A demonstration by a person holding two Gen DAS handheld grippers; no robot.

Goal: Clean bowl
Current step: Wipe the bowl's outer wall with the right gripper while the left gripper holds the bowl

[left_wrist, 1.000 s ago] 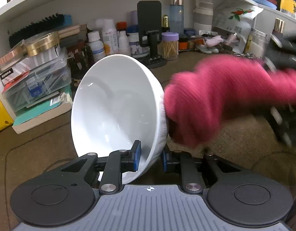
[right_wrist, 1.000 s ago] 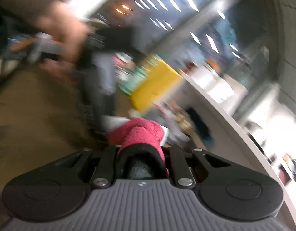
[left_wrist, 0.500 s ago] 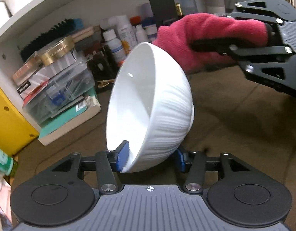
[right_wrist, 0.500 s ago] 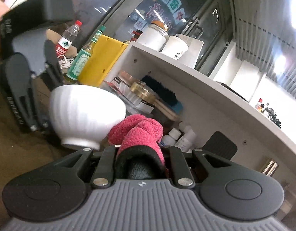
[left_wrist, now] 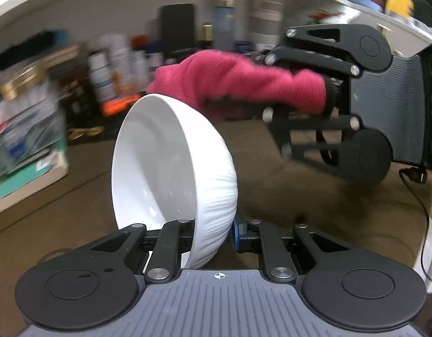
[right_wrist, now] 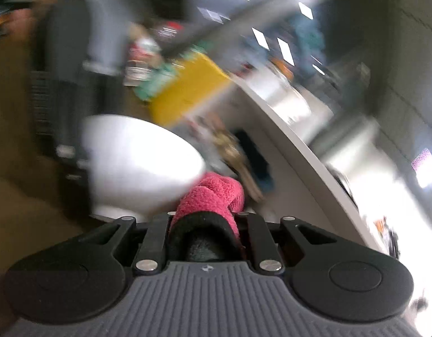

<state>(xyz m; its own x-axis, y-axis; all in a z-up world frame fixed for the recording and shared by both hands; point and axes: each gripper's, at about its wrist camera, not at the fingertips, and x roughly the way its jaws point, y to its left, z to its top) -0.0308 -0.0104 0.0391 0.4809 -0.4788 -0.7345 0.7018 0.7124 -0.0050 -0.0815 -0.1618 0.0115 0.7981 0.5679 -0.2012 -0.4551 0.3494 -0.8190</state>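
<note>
The wall of the white bowl [left_wrist: 174, 174] is pinched near its rim between the jaws of the left gripper [left_wrist: 213, 236], one finger inside and one against the ribbed outside; the jaws are closing the last little way onto it. The bowl is thereby held off the brown table [left_wrist: 286, 196], tipped on its side with its opening turned to the left. The right gripper [right_wrist: 206, 221] is clamped tight on a folded pink cloth [right_wrist: 213, 196], whose free end projects past the fingertips. In the left wrist view the cloth [left_wrist: 238, 84] is seen above and to the right of the bowl's far rim, just beside it; contact cannot be confirmed. Cluttered shelving [left_wrist: 33, 106] lies beyond, blurred. The wiping step appears to be in hand. For the next move, the cloth would need to be brought over the rim and pressed into the interior, while the bowl is kept firmly gripped.
</note>
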